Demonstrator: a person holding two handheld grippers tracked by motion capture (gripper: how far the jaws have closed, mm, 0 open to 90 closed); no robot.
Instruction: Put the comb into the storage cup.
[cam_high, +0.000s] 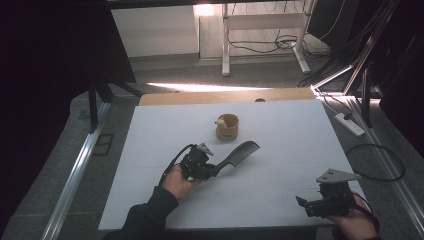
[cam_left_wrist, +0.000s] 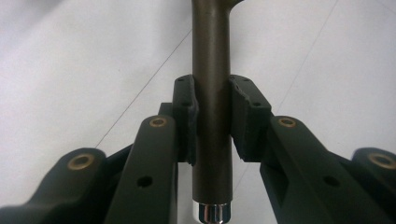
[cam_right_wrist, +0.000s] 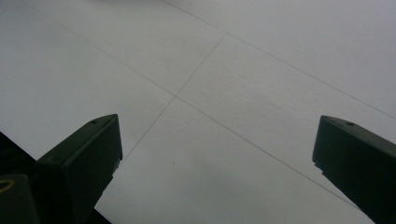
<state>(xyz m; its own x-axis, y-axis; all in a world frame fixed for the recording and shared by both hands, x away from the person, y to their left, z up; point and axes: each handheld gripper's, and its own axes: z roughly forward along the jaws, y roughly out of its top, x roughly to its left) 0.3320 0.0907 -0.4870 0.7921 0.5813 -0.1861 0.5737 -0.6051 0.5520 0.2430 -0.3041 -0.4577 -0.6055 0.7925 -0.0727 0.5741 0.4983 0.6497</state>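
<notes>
Black rubber pads (cam_left_wrist: 187, 116) press on both sides of a dark comb's handle (cam_left_wrist: 212, 93), so the left gripper (cam_high: 212, 170) has a firm hold on the comb (cam_high: 239, 152). In the left gripper view the round handle runs straight up between the narrowed jaws, its shiny metal end cap (cam_left_wrist: 214, 212) poking out on the near side of the grip. From above, the comb sticks out to the right and away from the gripper, teeth end toward the far right, and it looks lifted a little off the white table (cam_high: 290, 130), though how high is hard to tell.

Just beyond the comb's toothed end, toward the far side, stands a small tan cup (cam_high: 227, 127) with something pale at its rim; comb and cup are near but not touching.

Well apart, at the near right corner of the table, the right gripper (cam_high: 302, 202) sits in the person's right hand with its jaws spread wide and nothing between them; its own view looks onto bare white tabletop crossed by faint lines.

As a judgement, the pickup is done: the comb is secured by its handle. What seems left is carrying it somewhere, quite possibly to the cup, and letting go. The right gripper has no part in it yet.
</notes>
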